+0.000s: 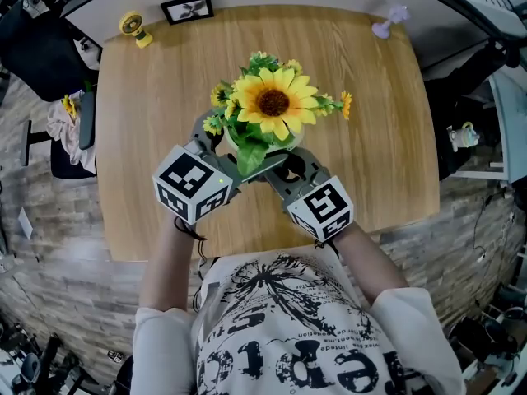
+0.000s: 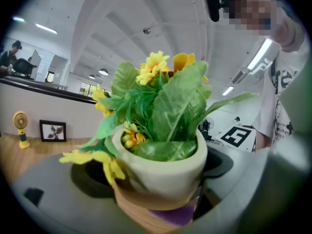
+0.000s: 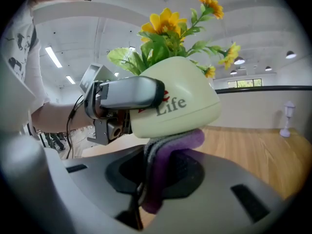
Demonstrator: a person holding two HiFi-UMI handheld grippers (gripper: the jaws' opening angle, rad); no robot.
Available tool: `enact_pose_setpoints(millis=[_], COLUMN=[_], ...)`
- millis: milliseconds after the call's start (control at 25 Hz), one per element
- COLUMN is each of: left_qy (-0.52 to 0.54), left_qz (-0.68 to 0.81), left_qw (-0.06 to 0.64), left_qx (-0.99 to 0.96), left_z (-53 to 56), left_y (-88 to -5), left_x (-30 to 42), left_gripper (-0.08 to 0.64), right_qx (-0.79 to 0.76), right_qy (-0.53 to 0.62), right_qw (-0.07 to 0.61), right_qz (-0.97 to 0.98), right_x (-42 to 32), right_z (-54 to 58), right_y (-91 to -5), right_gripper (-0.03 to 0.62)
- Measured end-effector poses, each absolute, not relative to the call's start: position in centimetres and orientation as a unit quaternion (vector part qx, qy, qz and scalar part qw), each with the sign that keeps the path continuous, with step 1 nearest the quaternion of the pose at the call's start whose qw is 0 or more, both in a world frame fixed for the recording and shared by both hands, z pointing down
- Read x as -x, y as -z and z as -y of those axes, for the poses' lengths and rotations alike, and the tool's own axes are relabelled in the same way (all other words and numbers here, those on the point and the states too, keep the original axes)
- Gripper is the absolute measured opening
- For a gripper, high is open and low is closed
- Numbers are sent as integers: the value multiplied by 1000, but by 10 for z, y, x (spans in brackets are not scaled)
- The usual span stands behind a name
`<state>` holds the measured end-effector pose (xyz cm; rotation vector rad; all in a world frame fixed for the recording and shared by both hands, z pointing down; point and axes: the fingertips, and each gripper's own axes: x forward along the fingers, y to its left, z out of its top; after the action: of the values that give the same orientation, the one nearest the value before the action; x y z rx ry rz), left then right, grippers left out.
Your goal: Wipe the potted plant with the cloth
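Over a wooden table (image 1: 148, 97), the left gripper (image 1: 224, 150) clamped the tilted potted plant (image 3: 178, 101) by its sides. Directly beneath, the right gripper (image 3: 156, 194), seemingly closed on the purple cloth (image 3: 170, 150), pressed it against the pot's base.

- Pot (image 3: 180, 106): cream; dark "Life" lettering beside a red mark.
- Flowers (image 1: 273, 101): yellow, the largest with a brown centre.
- Leaves (image 2: 175, 101): green.
- Cloth (image 3: 168, 155): purple with a grey edge.
- Surface (image 1: 165, 97): pale wood grain.
- Left tongs (image 2: 156, 189), right tongs (image 3: 146, 199): grey, each with a cube of black-and-white square markers.
- Fan (image 1: 134, 28), far left: yellow.
- Frame (image 1: 188, 8), far left: black.
- Ornament (image 1: 389, 21), far right: lilac.
- Shirt (image 1: 296, 327), near: white with a black print.
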<state>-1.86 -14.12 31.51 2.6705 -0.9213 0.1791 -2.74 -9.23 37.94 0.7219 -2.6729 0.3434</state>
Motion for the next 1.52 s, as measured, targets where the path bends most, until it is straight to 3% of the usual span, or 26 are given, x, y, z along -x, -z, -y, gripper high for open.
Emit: enact_pose_setpoints(millis=[920, 1520], left_qy=[-115, -188], left_qz=[322, 276], left_qw=[153, 130], left_qx=[-927, -933], left_z=[129, 111], left_y=[-366, -457], left_x=[22, -11], left_gripper=[522, 522], right_qx=[-339, -437], right_qy=[-160, -161], right_qw=[185, 196], right_qz=[909, 863], right_x=[-53, -133], right_z=[108, 140], right_y=[-405, -424], right_gripper=[69, 69])
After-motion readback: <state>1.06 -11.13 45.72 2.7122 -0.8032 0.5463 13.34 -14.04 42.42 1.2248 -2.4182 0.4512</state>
